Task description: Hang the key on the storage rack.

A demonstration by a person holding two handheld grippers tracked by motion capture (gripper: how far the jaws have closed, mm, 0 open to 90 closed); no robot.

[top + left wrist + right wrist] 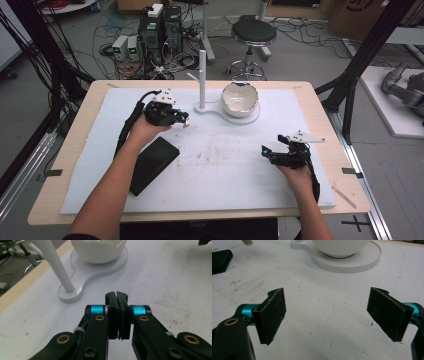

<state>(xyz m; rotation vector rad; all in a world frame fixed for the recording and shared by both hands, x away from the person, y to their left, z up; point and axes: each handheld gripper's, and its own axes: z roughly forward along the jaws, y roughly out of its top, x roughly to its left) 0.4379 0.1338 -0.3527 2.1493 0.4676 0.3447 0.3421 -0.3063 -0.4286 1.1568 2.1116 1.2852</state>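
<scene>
The white foam-topped table point(215, 165) carries a white bowl point(240, 99) on its figure-eight stand point(222, 114). The left tongs point(116, 295), just beside it, are pressed together, perhaps pinching something thin; the high view adds a flat black slab point(150, 164). The right tongs point(327, 315) gape empty.

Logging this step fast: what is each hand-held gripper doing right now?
Left hand-held gripper: closed; whether anything is pinched between the jaws cannot be told.
Right hand-held gripper: open, nothing between the jaws.
</scene>
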